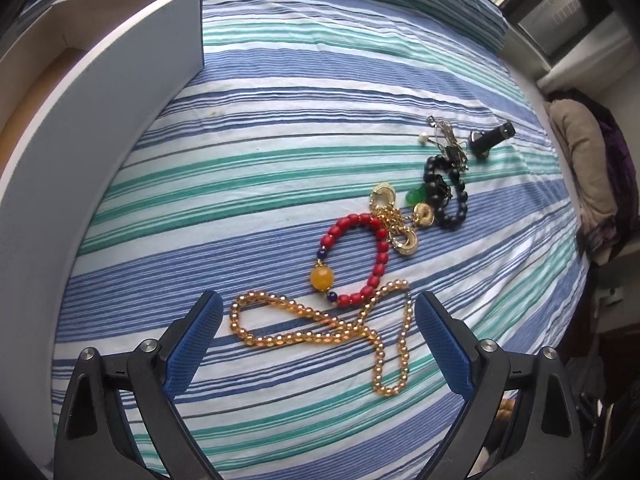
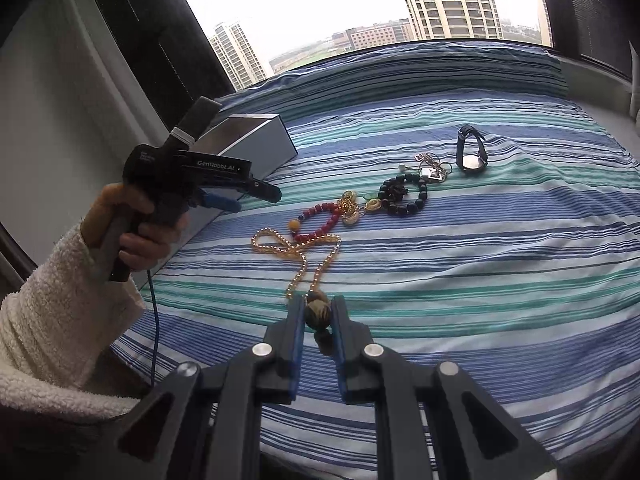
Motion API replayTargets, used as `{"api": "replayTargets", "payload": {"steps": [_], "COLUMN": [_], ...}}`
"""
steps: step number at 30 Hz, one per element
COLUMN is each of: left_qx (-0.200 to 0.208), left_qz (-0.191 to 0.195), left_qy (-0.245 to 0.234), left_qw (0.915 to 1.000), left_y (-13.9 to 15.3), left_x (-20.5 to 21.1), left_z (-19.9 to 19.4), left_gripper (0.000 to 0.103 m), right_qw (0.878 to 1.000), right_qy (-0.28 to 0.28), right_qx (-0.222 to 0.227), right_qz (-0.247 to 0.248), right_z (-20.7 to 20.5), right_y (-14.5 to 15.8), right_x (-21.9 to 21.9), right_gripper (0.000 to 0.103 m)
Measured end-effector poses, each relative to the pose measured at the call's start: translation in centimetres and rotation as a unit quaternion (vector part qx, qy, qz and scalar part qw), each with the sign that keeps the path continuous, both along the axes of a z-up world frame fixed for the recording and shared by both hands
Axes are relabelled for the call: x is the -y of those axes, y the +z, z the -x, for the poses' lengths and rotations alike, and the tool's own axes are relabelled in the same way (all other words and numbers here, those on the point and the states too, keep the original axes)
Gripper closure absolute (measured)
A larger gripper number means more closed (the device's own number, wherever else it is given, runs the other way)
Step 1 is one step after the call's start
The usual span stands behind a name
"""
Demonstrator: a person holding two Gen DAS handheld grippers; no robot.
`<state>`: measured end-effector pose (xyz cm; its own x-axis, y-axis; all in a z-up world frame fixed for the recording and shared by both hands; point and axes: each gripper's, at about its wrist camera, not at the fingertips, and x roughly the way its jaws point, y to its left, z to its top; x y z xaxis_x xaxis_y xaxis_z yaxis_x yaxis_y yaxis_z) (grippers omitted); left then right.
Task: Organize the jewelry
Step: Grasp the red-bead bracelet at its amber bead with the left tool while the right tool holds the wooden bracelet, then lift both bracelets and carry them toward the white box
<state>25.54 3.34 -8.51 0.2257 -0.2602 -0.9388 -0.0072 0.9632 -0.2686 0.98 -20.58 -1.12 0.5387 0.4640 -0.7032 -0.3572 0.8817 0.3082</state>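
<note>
Barely started, pretty much all the jewelry's still out on the bed.

Gold bead necklace [image 1: 320, 332] lies near the red bracelet [image 1: 352, 256]; right gripper [image 2: 318, 314] pinches its brown end bead [image 2: 317, 313], left gripper [image 1: 318, 344] gapes empty above, and the box [image 1: 120, 80] far left looks unfilled.

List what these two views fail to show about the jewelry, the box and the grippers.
- Box contents: left wrist view, its near wall and the frame edge hide the inside.
- Brown bead pinched in the right gripper: right wrist view, fingers cover its sides and whatever hangs below it.
- Silver tangle by the black bracelet: both views, too small to identify.
- Watch face: too small to read.
</note>
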Motion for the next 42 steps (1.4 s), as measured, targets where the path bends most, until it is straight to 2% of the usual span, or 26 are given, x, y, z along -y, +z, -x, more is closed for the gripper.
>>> {"api": "replayTargets", "payload": {"steps": [1,4,11,16,20,21,26,30,35,39,42], "left_qx": [-0.007,-0.025,-0.036,-0.05,-0.043,-0.042,-0.036,0.003,0.074,0.123,0.146], "left_qz": [0.0,-0.003,-0.031,-0.047,-0.05,-0.05,-0.03,0.005,0.034,0.035,0.028], "left_qy": [0.0,-0.003,-0.015,-0.009,0.002,0.004,0.019,0.027,0.028,0.057,0.098], "left_qw": [1.0,0.9997,0.9987,0.9976,0.9978,0.9979,0.9987,0.9996,0.9963,0.9901,0.984], "left_y": [-0.4,-1.5,-3.2,-4.3,-4.5,-4.5,-4.2,-0.7,6.2,11.8,15.0], "left_x": [0.1,0.9,2.9,3.5,3.7,3.6,2.9,1.8,-0.5,-4.9,-10.2], "left_z": [-0.2,-0.8,-1.5,-1.8,-2.1,-2.2,-2.0,0.0,3.4,6.5,8.4], "left_gripper": [0.017,0.025,0.049,0.073,0.078,0.087,0.088,0.088,0.088,0.088,0.088], "right_qw": [1.0,1.0,1.0,1.0,1.0,1.0,1.0,1.0,1.0,0.998,0.993], "right_qy": [0.0,0.002,-0.002,-0.007,-0.007,-0.006,-0.006,-0.006,0.018,0.062,0.107], "right_qx": [-0.001,0.001,0.003,0.003,0.003,0.002,0.002,0.004,0.013,0.031,0.055], "right_qz": [-0.001,-0.001,-0.002,-0.004,-0.004,-0.005,-0.004,-0.004,0.0,0.005,0.008], "right_z": [0.0,0.0,-0.1,-0.2,-0.1,-0.1,-0.1,-0.2,-1.6,-3.8,-5.8], "right_y": [0.0,0.2,0.5,0.5,0.6,0.6,0.7,1.1,2.3,4.6,7.1], "right_x": [0.0,-0.1,0.1,0.4,0.4,0.4,0.3,0.1,-1.4,-4.6,-8.4], "right_gripper": [0.089,0.089,0.089,0.089,0.089,0.089,0.089,0.089,0.089,0.089,0.089]}}
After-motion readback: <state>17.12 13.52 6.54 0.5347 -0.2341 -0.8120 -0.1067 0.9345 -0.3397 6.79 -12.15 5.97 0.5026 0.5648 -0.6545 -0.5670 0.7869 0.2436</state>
